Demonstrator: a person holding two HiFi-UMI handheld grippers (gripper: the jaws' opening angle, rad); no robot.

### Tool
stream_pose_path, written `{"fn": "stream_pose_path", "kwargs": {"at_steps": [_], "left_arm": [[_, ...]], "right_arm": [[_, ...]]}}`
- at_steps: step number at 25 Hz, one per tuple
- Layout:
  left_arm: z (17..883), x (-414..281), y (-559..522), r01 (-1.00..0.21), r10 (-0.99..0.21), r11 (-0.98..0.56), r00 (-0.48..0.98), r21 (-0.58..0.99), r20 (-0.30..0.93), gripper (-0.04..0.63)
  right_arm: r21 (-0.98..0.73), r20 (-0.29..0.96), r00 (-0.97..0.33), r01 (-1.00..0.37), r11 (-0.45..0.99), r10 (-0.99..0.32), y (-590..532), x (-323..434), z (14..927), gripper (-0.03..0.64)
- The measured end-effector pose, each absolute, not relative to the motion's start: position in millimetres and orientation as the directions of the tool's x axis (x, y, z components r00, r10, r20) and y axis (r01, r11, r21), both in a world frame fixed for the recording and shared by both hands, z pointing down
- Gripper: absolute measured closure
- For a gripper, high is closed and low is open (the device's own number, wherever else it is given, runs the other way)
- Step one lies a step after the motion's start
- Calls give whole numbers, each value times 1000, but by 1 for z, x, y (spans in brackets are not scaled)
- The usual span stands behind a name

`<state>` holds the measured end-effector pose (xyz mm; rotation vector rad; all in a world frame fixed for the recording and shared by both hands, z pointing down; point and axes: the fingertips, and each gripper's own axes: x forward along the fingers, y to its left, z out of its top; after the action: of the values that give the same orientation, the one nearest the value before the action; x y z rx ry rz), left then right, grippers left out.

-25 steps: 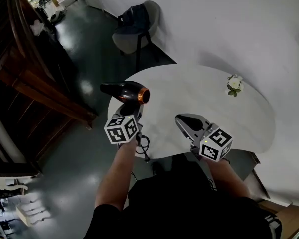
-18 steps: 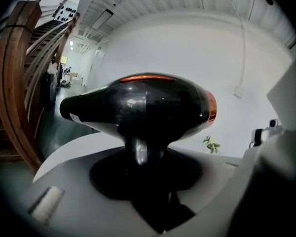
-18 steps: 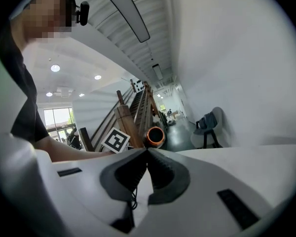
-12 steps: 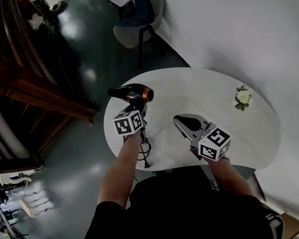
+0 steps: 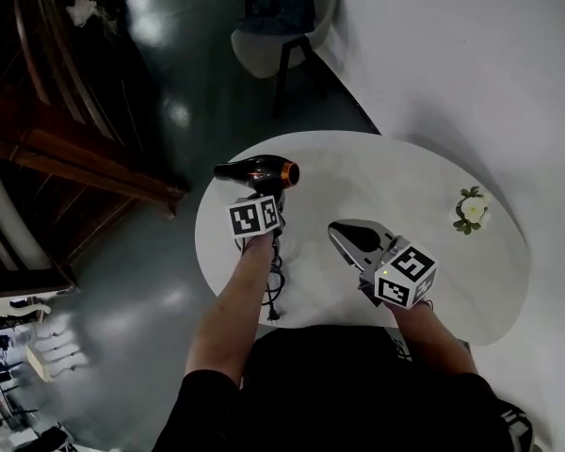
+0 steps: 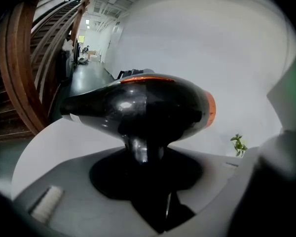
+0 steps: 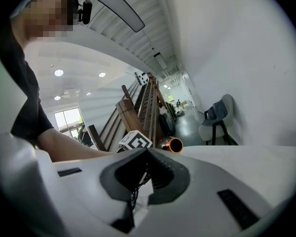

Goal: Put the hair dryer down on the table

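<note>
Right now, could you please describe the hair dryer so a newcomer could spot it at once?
Find the white table on the dark floor. At its left edge, the left gripper holds the hair dryer: glossy black, and alone there in having an orange ring at one end.

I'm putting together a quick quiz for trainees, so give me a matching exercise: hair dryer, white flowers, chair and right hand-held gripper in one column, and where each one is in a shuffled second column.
Column one:
1. hair dryer
2. white flowers
3. chair
4. right hand-held gripper

Column two:
A. on the dark floor, beyond the table
B. jaws shut, over the table's near side
C. held by its handle in the left hand-held gripper
D. on the table, near its right edge

Pairs: 1-C, 2-D, 3-A, 4-B
</note>
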<state>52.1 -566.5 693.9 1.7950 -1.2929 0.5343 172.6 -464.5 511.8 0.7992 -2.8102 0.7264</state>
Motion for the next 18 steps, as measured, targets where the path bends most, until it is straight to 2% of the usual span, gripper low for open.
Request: {"fn": "stream_pose_path", "kwargs": {"at_steps": [7,18], "left_arm": [[717,54,-567,-938,-483,-101,336,330,808,426],[742,61,-563,-960,-380,-112,281,258,881,423]], "right_arm": [[-423,244,-863,-505,752,-442,-470,168,511,604],[-434,241,-841,-540,721,-484,-467,190,513,604]]}}
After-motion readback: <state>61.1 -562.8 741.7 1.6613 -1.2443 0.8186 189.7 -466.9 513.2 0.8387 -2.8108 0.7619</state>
